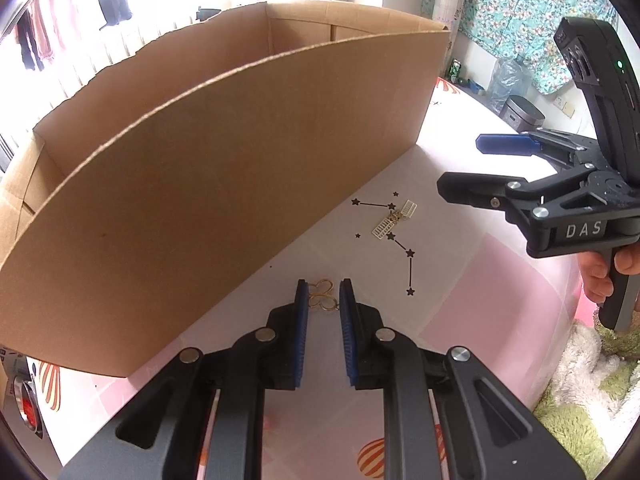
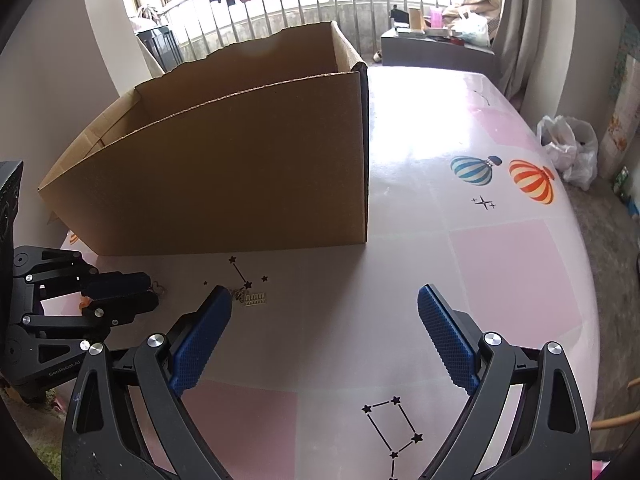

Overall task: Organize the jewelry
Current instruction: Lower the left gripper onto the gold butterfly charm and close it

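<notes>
A pick-up is judged to be in hand: the left gripper [image 1: 323,294] is set low over the table [image 1: 480,280], its jaws narrowed around the gold ring piece [image 1: 322,298], seen at centre, lower half of the left view. The piece lies on the table between the blue pads [image 1: 303,304], apparently touched by them at its sides, though a firm pinch cannot be confirmed; a little gap is seen on the right. The box [image 1: 200,200] fills the left and centre of that view, its near wall just beside the piece.

A second piece, a pale gold earring [image 1: 394,218], is seen right of centre, on the printed star pattern, apart from both grippers.

The next move is judged to call for a full squeeze, a lift clear of the tall wall, and a release inside the box; a thin wire piece may slip from the pads.

The left gripper is pitched steeply downward. The right gripper [image 2: 324,332] is held above the table, jaws spread wide and empty, a hand [image 1: 612,272] seen on its grip at the right edge.
</notes>
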`<state>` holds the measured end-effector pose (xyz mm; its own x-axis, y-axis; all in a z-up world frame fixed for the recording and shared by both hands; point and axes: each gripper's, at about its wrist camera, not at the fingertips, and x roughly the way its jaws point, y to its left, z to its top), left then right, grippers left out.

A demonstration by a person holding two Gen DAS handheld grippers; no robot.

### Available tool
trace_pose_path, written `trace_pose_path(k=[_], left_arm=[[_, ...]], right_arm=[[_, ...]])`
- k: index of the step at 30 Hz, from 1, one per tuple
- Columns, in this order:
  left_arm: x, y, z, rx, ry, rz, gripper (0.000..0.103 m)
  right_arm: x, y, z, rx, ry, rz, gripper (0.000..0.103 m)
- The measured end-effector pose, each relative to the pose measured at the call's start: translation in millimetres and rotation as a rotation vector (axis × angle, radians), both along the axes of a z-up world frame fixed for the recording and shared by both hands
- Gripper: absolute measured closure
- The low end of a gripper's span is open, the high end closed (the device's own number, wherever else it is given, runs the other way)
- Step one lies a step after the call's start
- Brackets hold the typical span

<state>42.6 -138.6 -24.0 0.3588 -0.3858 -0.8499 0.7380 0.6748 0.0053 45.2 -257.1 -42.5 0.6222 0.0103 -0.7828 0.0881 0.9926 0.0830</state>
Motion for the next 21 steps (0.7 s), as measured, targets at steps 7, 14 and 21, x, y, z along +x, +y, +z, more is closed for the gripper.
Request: trace_pose_path(k=[7,14,21], left_arm=[[-4.9,9.1,5.9,-0.035,-0.004,0.041,0.088],[-6.9,16.5,6.4,-0.065,0.002,0.076,0.088],[-6.7,20.8,6.4,-0.085,0.003,0.086,0.088]], right_arm=[[-5.3,3.1,4.9,0.014,-0.015,0.024,0.021],[1.1,15.1,-0.7,0.034,0.019,0.077,0.053],[16.2,26.1,-7.0,-0.019,0.045,0.138,0.075]])
